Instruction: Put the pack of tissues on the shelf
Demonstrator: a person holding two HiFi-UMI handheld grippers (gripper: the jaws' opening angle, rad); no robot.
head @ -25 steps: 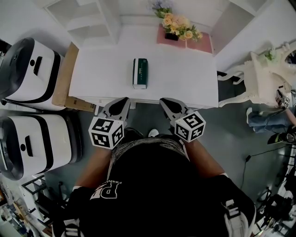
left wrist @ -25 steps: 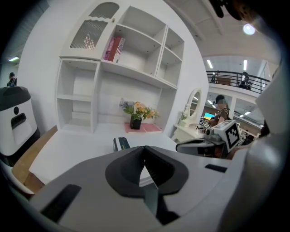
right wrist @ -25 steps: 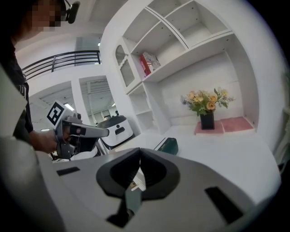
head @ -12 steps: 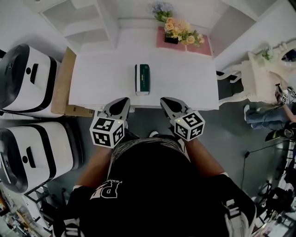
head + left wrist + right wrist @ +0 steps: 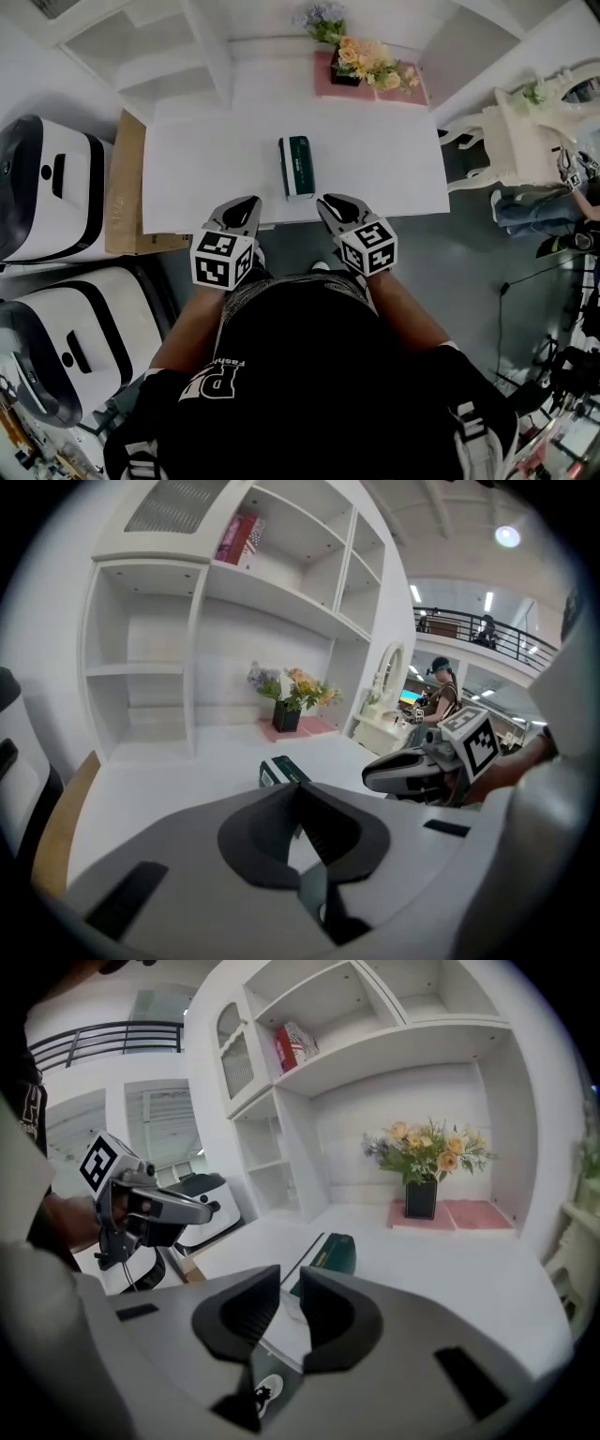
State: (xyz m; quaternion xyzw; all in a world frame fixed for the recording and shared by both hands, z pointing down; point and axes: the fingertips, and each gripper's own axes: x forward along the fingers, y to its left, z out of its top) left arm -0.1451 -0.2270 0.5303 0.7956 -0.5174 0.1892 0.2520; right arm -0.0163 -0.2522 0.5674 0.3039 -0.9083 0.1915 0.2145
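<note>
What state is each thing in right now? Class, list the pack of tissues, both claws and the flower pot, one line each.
pack of tissues: lying flat on the table, untouched, not yet on the shelf.
left claw: jaws together, empty.
right claw: jaws slightly apart, have just been opening, nothing between them.
flower pot: upright on the pink mat.

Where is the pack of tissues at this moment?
In the head view, the pack of tissues lies flat on the white table, near the middle of its front edge, slightly left of centre and apart from the flowers at the back.
</note>
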